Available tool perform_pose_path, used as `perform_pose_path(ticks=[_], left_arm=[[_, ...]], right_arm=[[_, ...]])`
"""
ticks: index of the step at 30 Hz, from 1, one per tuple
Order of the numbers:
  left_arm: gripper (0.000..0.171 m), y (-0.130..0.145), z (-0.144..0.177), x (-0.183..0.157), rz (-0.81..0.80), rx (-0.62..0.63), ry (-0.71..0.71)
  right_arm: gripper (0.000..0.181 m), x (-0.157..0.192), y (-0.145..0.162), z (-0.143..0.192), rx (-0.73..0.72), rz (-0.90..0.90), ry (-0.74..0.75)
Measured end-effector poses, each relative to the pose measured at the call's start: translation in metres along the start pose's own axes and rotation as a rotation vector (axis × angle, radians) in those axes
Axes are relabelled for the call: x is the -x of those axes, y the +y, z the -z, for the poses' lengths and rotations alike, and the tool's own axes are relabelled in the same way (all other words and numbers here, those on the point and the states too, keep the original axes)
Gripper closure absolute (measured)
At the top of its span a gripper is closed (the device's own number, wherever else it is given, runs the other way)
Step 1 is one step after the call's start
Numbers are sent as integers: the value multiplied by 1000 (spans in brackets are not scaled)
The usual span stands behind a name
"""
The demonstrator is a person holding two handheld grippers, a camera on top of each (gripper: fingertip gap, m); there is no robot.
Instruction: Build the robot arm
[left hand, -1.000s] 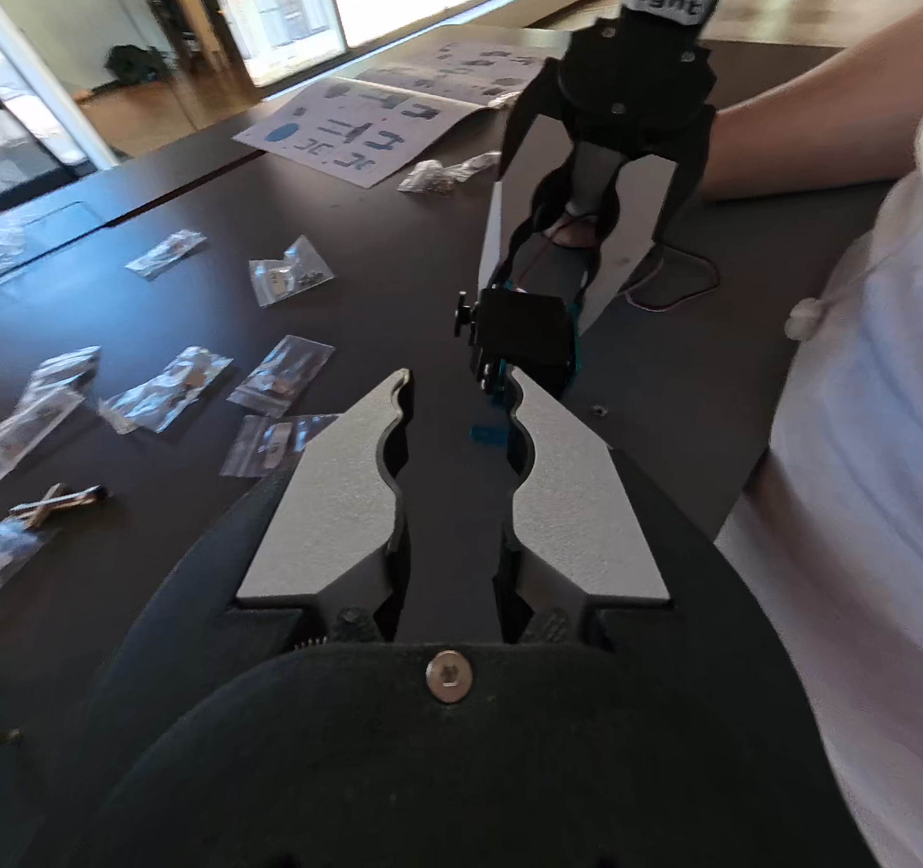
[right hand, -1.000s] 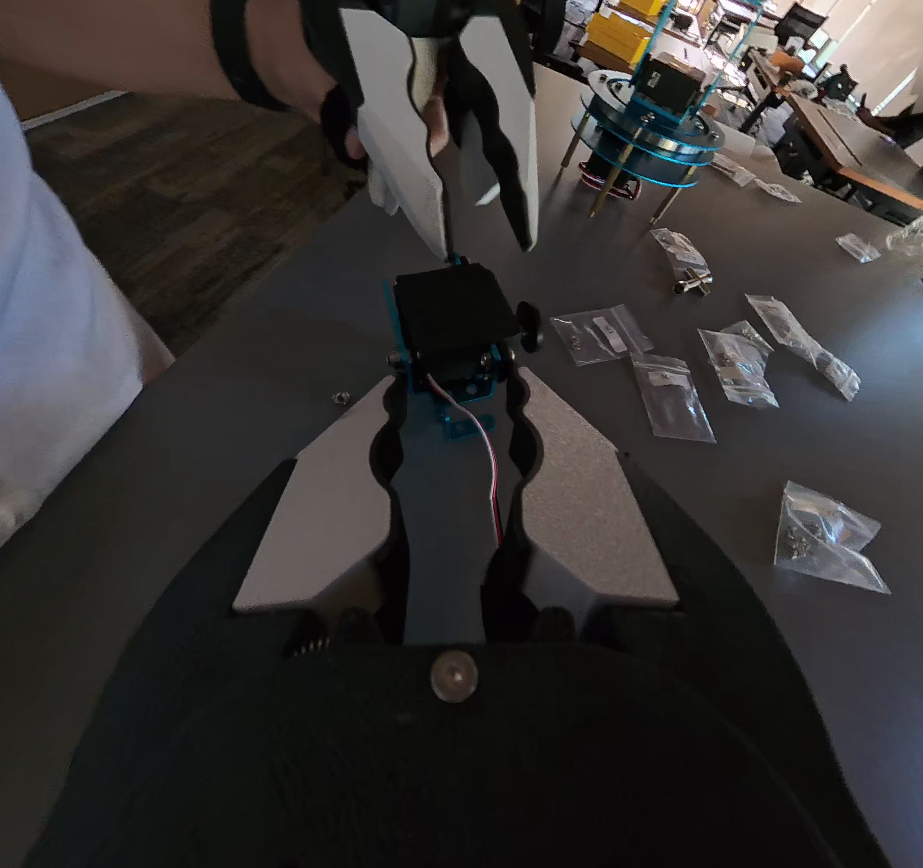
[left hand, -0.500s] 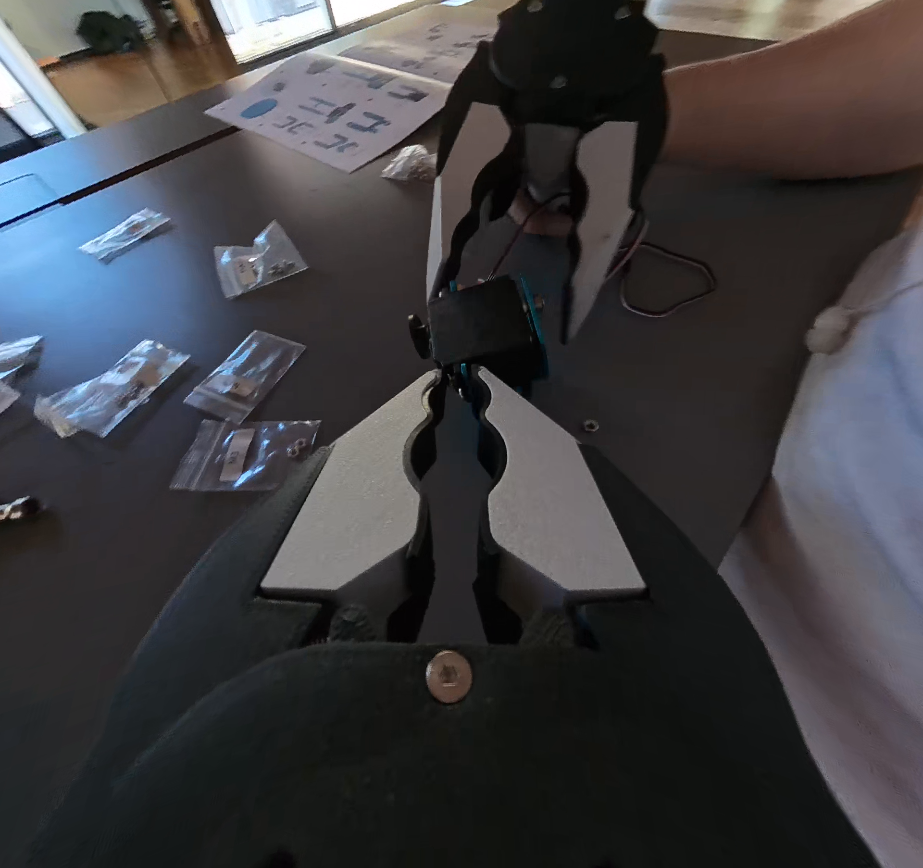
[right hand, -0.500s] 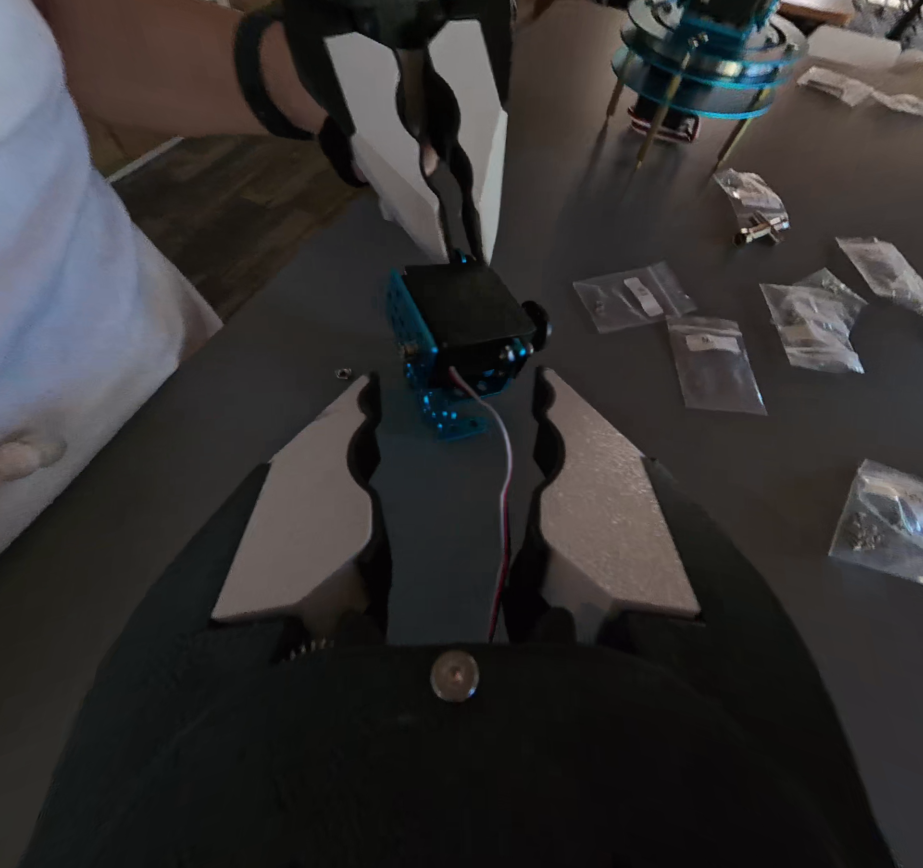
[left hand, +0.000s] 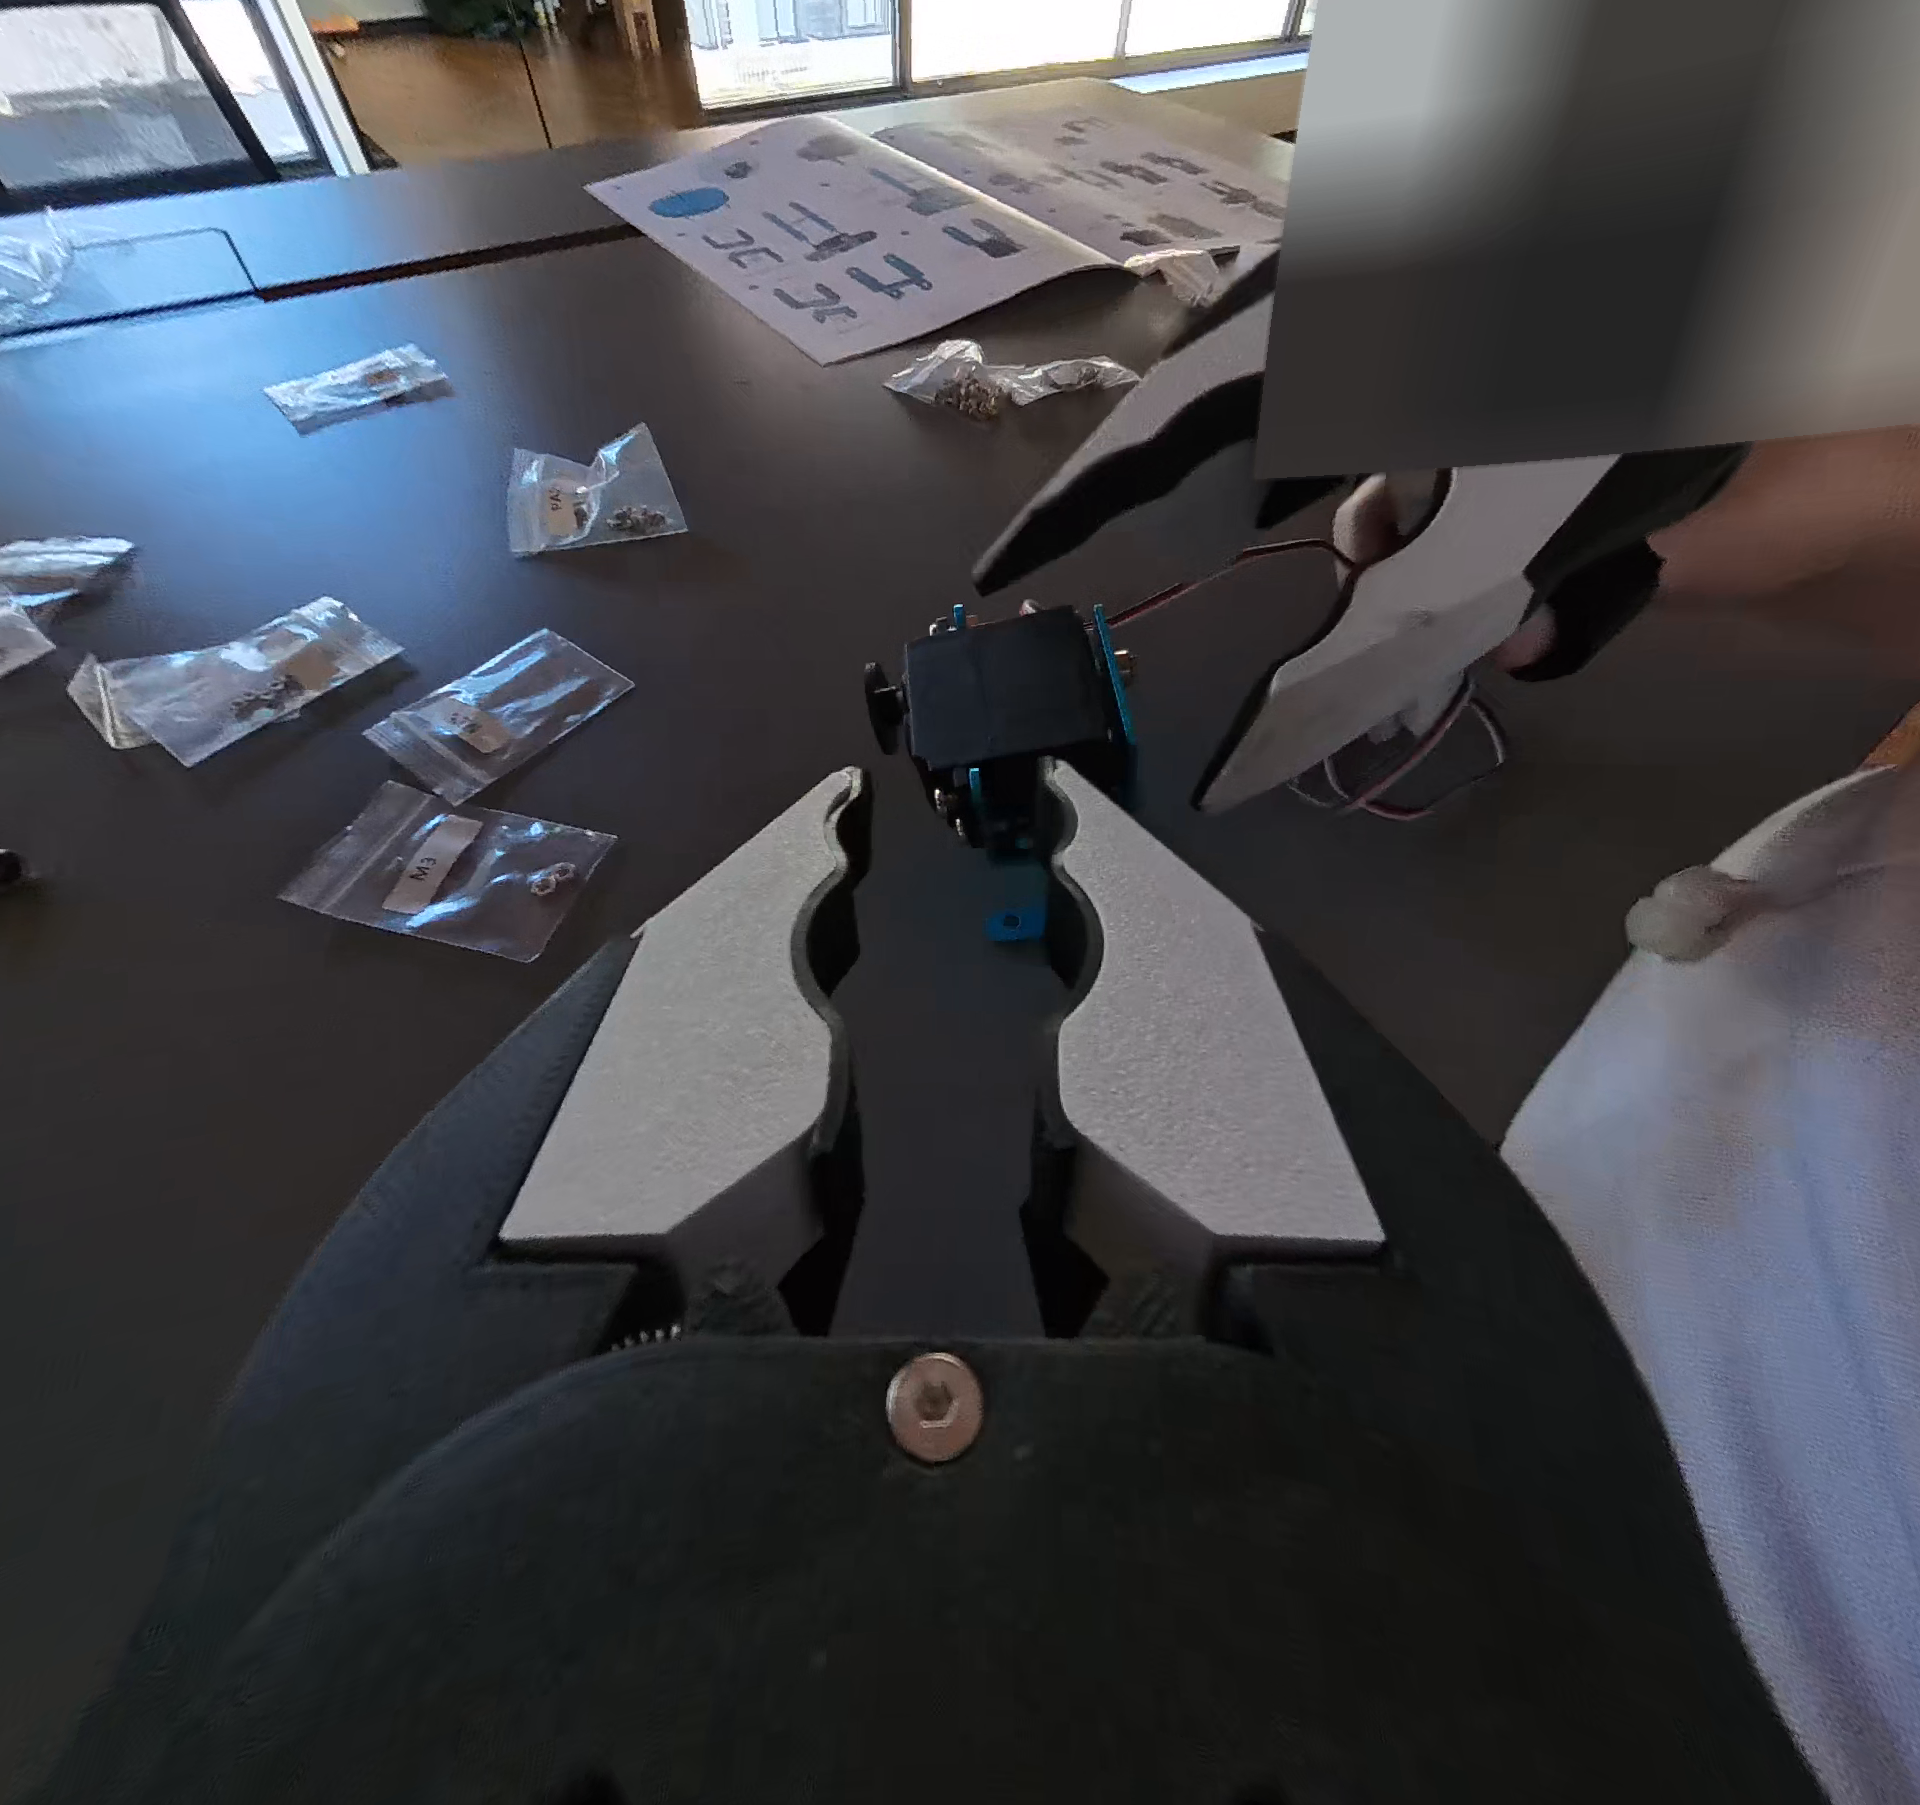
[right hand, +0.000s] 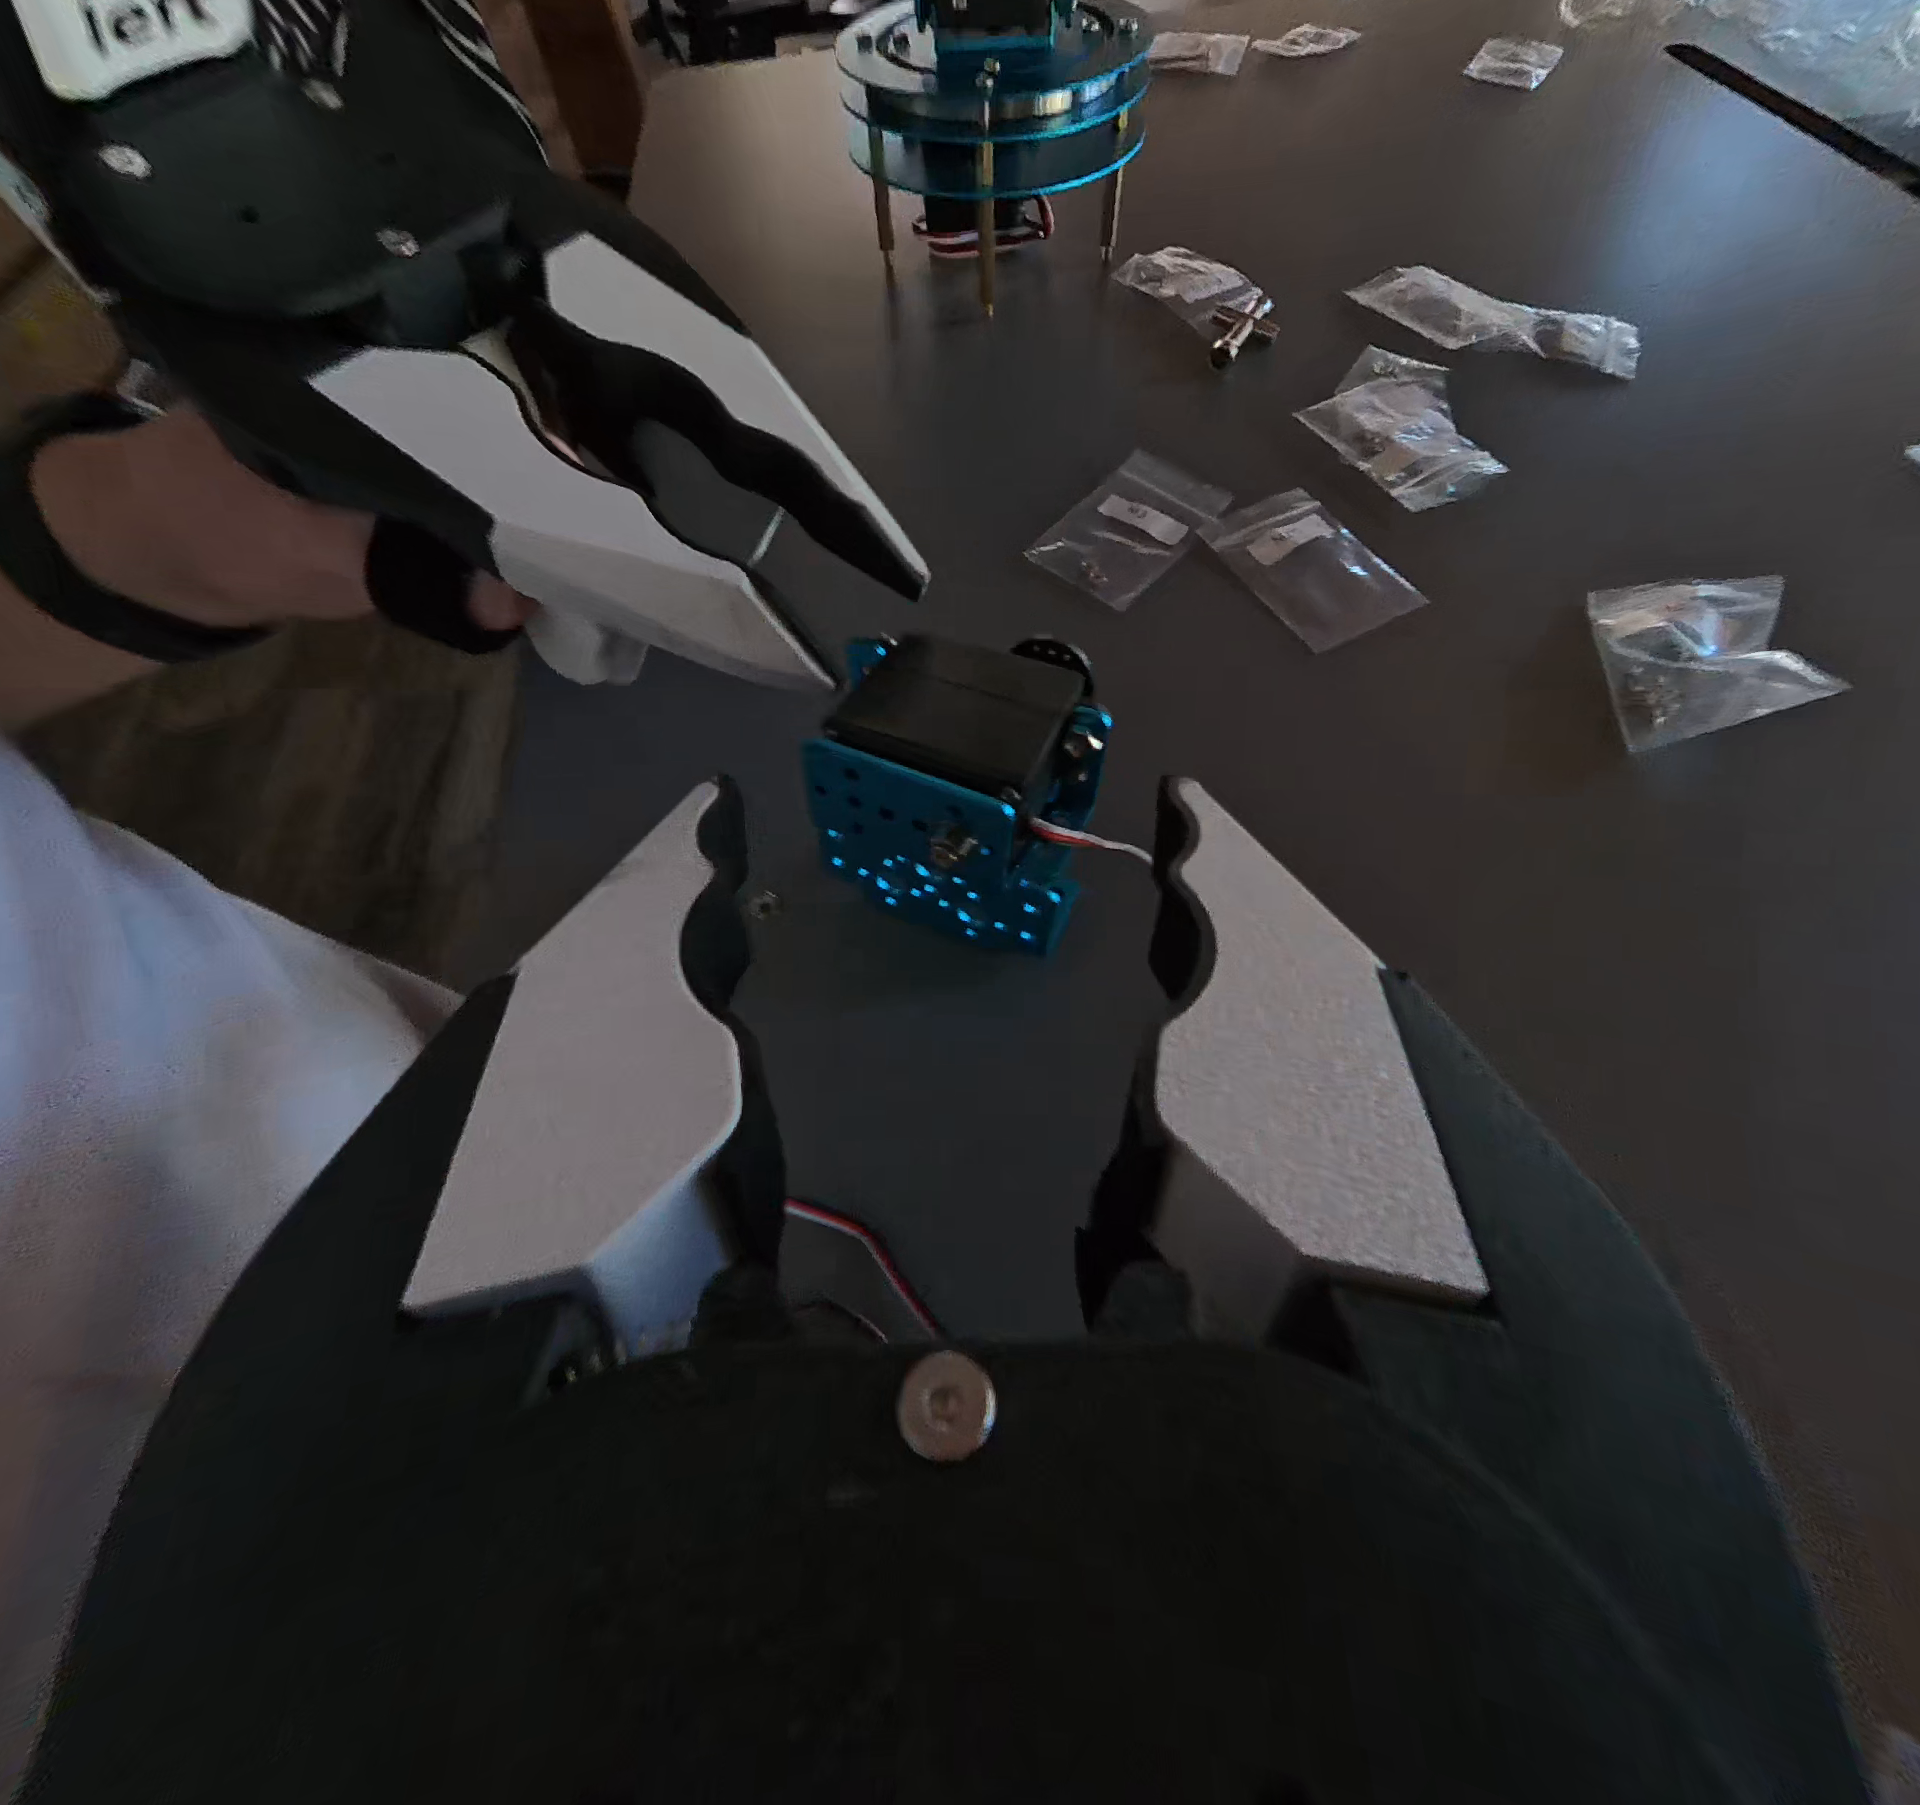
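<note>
Black servo (left hand: pixel 1000 690) in a blue bracket (right hand: pixel 940 867) stands on the dark surface (left hand: pixel 727 529), between the two hand-held grippers.

Changes from half a second ago:
- Left hand-held gripper (left hand: pixel 954 787): was pinched nearly closed on the bracket's lower edge; its jaws now stand partly parted. The right finger (left hand: pixel 1184 1017) lies against the bracket's blue tab; the left finger is clear of it. Whether it grips anything cannot be told.
- Right hand-held gripper (right hand: pixel 940 794): already released, now spread wider and drawn back; the servo sits just beyond its fingertips, touching neither.
- Servo: now turned so the perforated blue plate faces the right wrist view.

Hidden or unclear:
- A blurred patch covers the upper body of the right hand-held gripper in the left wrist view.
- The wire (right hand: pixel 1091 846) leaves the servo, passes behind the right gripper's finger and shows again near its base.
- Contents of the plastic bags (left hand: pixel 457 872) are too small to make out.
- A small nut (right hand: pixel 766 905) lies beside the bracket.

Pose: both grippers point down toward the servo from opposite sides, each held in a bare hand with a dark strap (right hand: pixel 426 581).

Also on the surface: an open booklet (left hand: pixel 935 217) and a round blue-tiered assembly (right hand: pixel 992 108) on standoffs.
</note>
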State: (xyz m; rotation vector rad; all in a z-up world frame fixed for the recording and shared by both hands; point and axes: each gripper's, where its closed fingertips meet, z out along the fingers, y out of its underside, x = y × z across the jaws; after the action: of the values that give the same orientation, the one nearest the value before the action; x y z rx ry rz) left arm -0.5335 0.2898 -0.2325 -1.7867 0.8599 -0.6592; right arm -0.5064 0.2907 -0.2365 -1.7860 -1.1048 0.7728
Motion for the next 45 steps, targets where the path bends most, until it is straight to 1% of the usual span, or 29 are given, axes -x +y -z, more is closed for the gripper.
perform_pose_path(ticks=[1, 4, 7, 11, 15, 20, 25, 27, 34, 39, 45], left_arm=[[139, -1, 1, 0, 13, -1, 7], [138, -5, 0, -2, 57, -2, 51], [133, -4, -4, -4, 74, 17, 75], [133, -7, -8, -8, 70, 14, 97], [130, -7, -9, -8, 84, 25, 111], [129, -6, -11, -11, 95, 39, 140], [129, -6, -13, -13, 98, 56, 164], [133, -6, -13, -15, 89, 71, 175], [132, -5, -15, -16, 85, 135, 220], [132, -4, -16, -15, 69, 150, 255], [132, -5, -16, -14, 35, 166, 337]], right_arm=[[107, 3, -1, 0, -7, -38, 1], [110, 5, -1, -2, -26, -118, 38], [118, 3, -2, -3, -58, -164, 86], [126, -1, -1, -5, -56, -132, 149], [131, 0, -2, -6, -61, -93, 160], [131, 1, 0, -6, -56, -50, 171], [131, 1, 1, -4, -69, -65, 157], [131, 1, 1, -4, -76, -73, 155], [133, 3, 1, -4, -84, -58, 146], [134, 3, 0, -5, -77, -38, 117], [134, 4, 1, -4, -71, -39, 63]])
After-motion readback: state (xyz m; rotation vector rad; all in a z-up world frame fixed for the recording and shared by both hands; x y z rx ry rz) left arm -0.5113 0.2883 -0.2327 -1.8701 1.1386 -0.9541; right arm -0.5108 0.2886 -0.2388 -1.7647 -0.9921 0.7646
